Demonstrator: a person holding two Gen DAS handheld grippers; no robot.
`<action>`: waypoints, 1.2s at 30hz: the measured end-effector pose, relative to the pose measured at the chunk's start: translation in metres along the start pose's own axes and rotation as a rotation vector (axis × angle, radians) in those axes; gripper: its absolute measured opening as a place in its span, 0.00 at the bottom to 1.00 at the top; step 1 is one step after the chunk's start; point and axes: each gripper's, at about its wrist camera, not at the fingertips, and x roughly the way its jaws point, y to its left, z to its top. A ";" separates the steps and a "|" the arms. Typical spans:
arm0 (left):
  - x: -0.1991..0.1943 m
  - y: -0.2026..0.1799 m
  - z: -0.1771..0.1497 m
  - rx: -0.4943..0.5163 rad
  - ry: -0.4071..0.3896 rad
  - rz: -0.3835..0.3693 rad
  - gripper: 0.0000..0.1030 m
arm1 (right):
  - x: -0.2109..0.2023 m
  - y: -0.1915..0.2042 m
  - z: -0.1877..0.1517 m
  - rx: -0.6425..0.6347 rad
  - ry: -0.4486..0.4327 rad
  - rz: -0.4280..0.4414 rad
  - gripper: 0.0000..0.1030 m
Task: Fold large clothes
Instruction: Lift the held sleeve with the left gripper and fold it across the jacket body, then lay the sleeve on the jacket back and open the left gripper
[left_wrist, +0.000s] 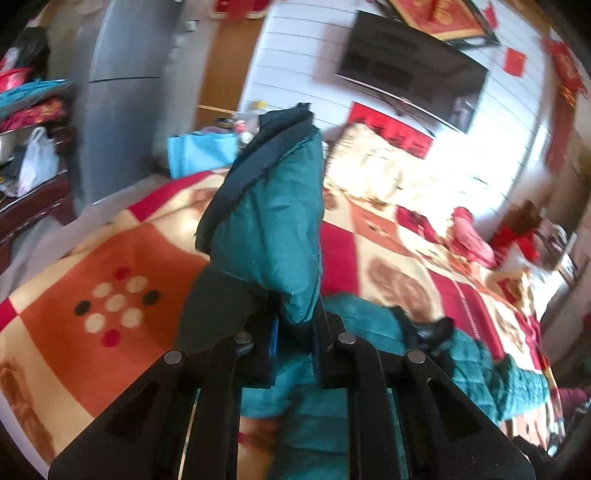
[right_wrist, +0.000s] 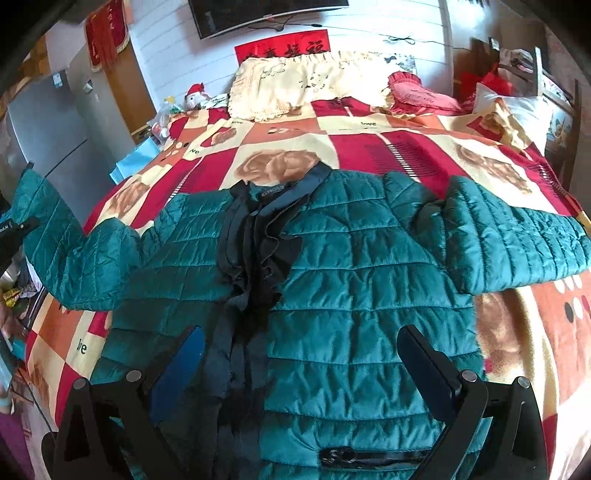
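A bed (right_wrist: 369, 147) under a checked red, orange and cream blanket (right_wrist: 535, 332) fills both views. A teal quilted jacket (right_wrist: 351, 277) lies front up across the blanket, collar toward the cream pillow (right_wrist: 295, 85) at the head, with a red cushion (right_wrist: 417, 92) beside that pillow. The jacket's right-hand sleeve (right_wrist: 517, 236) rests flat near the bed's edge; the other sleeve (right_wrist: 55, 236) is raised off the bed. A dark ruffled trim (right_wrist: 255, 251) runs down the jacket's front.

The left gripper (left_wrist: 293, 325) is clamped on the cuff (left_wrist: 273, 229) of the raised sleeve, which stands up between its fingers. The right gripper (right_wrist: 306, 362) hangs over the jacket's lower front, jaws wide apart and gripping nothing. A grey fridge (right_wrist: 48, 129) stands left of the bed.
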 end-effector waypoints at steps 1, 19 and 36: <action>0.001 -0.011 -0.001 0.012 0.006 -0.016 0.12 | -0.002 -0.003 0.000 0.004 -0.003 -0.002 1.00; 0.043 -0.173 -0.086 0.242 0.205 -0.233 0.11 | -0.008 -0.048 -0.005 0.084 -0.021 -0.005 1.00; 0.099 -0.217 -0.151 0.275 0.471 -0.409 0.21 | 0.005 -0.080 -0.006 0.099 0.032 -0.087 1.00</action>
